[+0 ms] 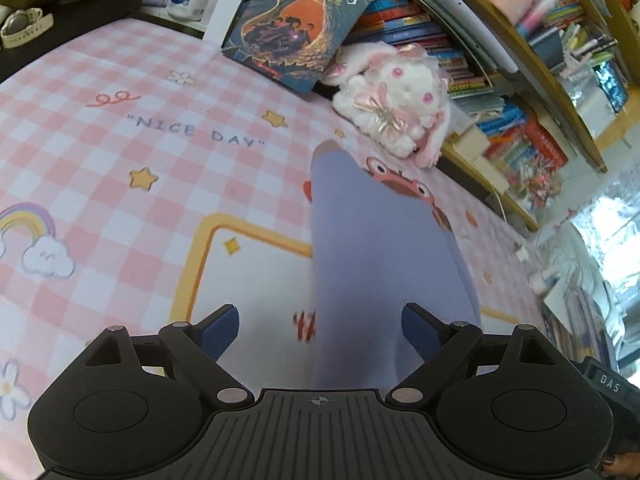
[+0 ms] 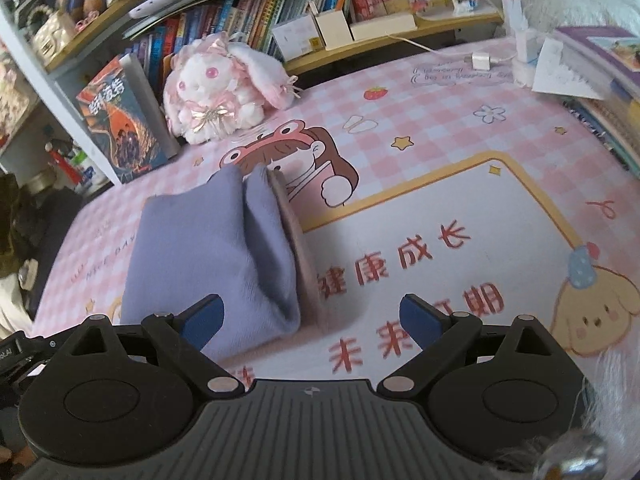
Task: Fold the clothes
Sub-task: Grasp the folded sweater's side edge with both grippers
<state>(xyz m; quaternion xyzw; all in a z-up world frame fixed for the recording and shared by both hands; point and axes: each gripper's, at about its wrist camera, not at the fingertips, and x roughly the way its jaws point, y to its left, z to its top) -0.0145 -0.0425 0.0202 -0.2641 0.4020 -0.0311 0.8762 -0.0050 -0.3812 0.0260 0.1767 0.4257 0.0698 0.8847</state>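
Observation:
A lavender garment (image 1: 372,264) lies folded into a long strip on the pink checked desk mat (image 1: 120,160). In the right wrist view the garment (image 2: 208,252) shows as a folded bundle with a pinkish-grey band along its right edge. My left gripper (image 1: 320,328) is open, its blue pads either side of the garment's near end, holding nothing. My right gripper (image 2: 312,316) is open and empty, with its left pad over the garment's near corner and its right pad over the mat.
A white and pink plush rabbit (image 1: 396,100) sits at the back of the mat beside a leaning Harry Potter book (image 1: 296,20). Bookshelves (image 1: 520,80) full of books stand behind. A charger and cable (image 2: 480,60) and stacked papers (image 2: 568,68) lie at the far right.

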